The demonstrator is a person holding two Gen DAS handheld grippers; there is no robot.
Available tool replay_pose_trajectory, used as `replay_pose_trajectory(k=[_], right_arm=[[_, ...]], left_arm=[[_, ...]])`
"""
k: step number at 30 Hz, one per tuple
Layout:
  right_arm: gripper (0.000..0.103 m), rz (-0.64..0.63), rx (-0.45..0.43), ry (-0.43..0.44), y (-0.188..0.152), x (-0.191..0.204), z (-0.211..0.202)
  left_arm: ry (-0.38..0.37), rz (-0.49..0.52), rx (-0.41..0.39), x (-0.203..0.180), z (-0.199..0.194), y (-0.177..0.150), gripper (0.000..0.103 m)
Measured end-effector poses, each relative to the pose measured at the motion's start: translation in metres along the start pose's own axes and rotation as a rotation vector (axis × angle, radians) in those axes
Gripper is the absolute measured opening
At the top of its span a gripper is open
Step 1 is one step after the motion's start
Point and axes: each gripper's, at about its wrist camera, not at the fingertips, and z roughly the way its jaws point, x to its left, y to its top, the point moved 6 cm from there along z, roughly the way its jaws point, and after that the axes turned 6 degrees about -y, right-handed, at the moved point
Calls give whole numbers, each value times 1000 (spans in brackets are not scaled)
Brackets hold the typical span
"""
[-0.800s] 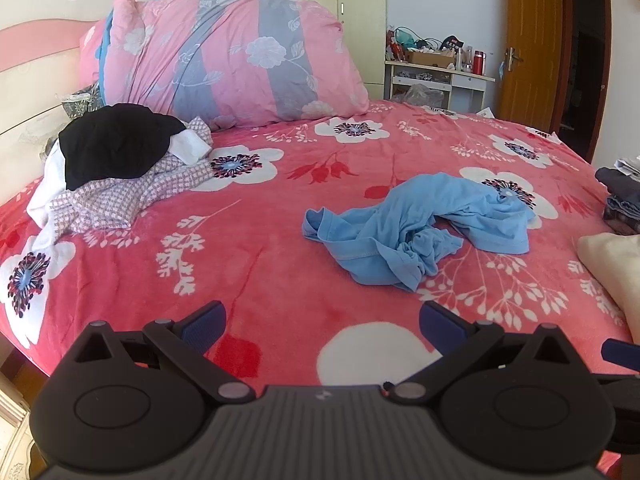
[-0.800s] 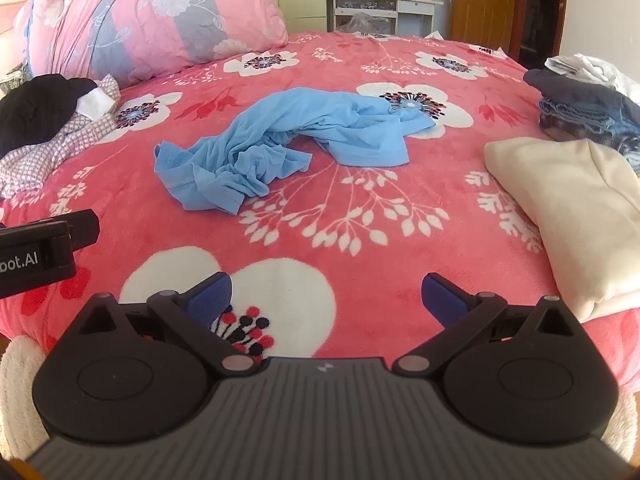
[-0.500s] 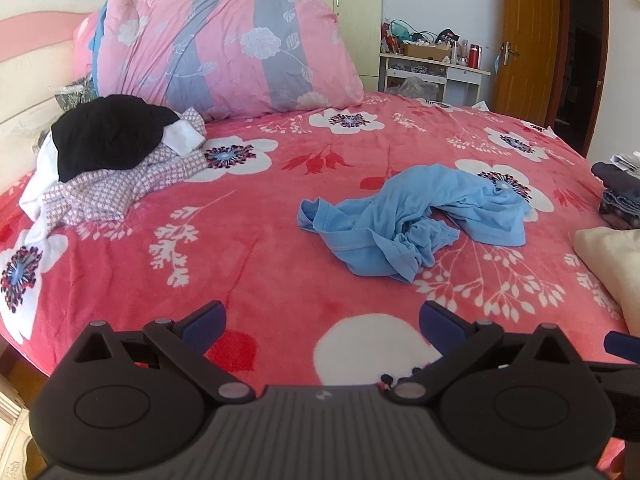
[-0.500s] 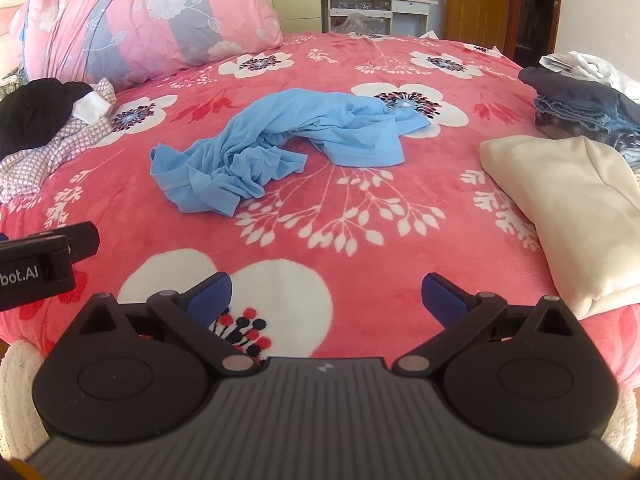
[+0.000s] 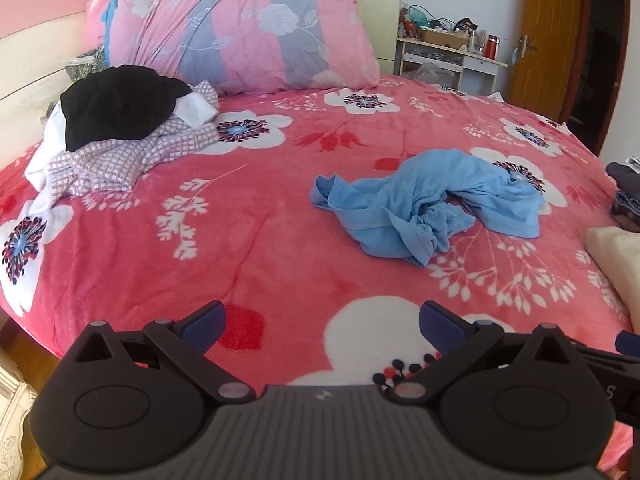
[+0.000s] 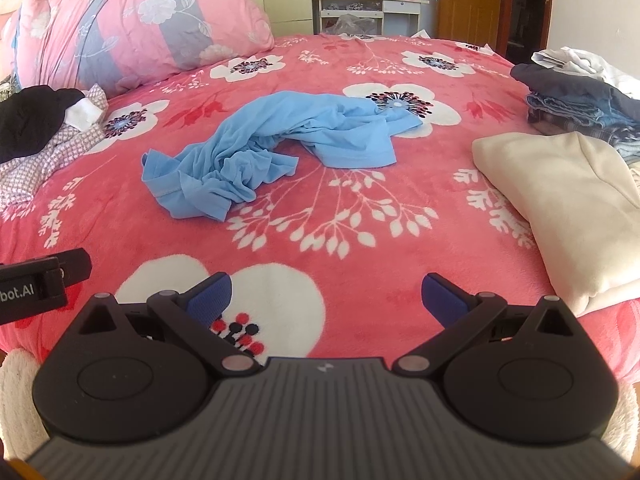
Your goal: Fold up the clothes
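A crumpled blue shirt lies mid-bed on the red floral blanket, its long axis running from near-left to far-right (collar end nearest). Both the left hand-held gripper and the right hand-held gripper hover with jaws spread wide, empty. On the left gripper's side, "bot.AI" can be read.

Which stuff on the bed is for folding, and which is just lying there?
For the job:
- crumpled light blue T-shirt
- heap of black, white and checked clothes
- open left gripper
- open right gripper

Just lying about:
- big pink and grey floral pillow
- folded cream garment
- stack of dark folded clothes
- cluttered white desk
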Motion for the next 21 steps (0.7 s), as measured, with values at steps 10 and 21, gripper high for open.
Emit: replay_pose_trajectory(k=[10,21], right_arm=[[102,11,2,2,-1,0,-1],[102,12,2,4,-1,-1,-2]], left_arm=[[21,14,-31,-1,-4,1,103],[27,37,-32,-4,-5,0,103]])
